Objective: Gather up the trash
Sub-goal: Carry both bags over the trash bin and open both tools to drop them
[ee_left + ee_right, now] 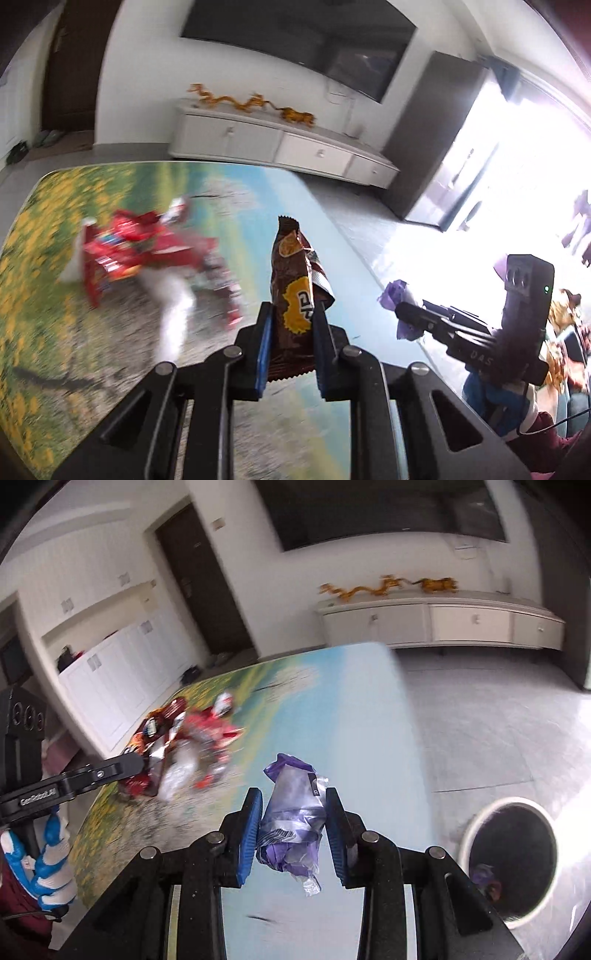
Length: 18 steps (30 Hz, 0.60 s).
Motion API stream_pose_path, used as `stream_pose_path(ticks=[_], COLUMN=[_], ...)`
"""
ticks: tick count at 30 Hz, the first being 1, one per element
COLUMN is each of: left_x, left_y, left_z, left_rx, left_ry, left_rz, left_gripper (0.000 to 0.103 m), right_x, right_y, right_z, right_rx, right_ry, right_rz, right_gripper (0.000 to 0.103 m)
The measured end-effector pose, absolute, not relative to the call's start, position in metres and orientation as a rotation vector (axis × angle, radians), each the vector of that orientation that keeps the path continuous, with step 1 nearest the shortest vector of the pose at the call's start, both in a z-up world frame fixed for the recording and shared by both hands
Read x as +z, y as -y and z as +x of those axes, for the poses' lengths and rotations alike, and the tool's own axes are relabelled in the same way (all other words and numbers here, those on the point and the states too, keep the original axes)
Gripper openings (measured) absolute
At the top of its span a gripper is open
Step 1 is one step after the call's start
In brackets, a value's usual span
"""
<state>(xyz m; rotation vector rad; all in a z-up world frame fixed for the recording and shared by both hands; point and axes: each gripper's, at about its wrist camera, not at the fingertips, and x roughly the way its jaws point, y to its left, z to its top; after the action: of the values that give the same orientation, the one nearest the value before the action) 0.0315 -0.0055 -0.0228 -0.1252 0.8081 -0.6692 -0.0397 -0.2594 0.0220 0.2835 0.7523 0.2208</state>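
My left gripper [291,317] is shut on a brown snack wrapper [295,291] and holds it upright above the table [44,369]. My right gripper [293,808] is shut on a crumpled purple and clear wrapper [291,823] above the table's near right part. A blurred pile of red and white wrappers [147,254] lies on the table's left; it also shows in the right wrist view [195,746]. A round white bin [511,856] with a dark liner stands on the floor right of the table, with a purple wrapper inside.
The table has a printed flower-and-sky cover. A white TV cabinet [280,144] with golden dragon figures stands against the far wall under a dark screen. The right gripper's body [480,325] shows at the table's right edge. Grey floor [480,720] lies beyond.
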Motion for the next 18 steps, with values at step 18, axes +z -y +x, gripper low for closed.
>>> stream_pose_path(ticks=[18], left_x=[-0.068], left_y=[0.334], left_z=[0.05], left_rx=[-1.004], left_ry=[-0.994], left_rz=[0.189], left_gripper=[0.021], right_x=[-0.072], right_y=[0.486], right_z=[-0.071], right_rx=[-0.293], right_ry=[-0.838], right_rz=[0.514], right_gripper=[0.034])
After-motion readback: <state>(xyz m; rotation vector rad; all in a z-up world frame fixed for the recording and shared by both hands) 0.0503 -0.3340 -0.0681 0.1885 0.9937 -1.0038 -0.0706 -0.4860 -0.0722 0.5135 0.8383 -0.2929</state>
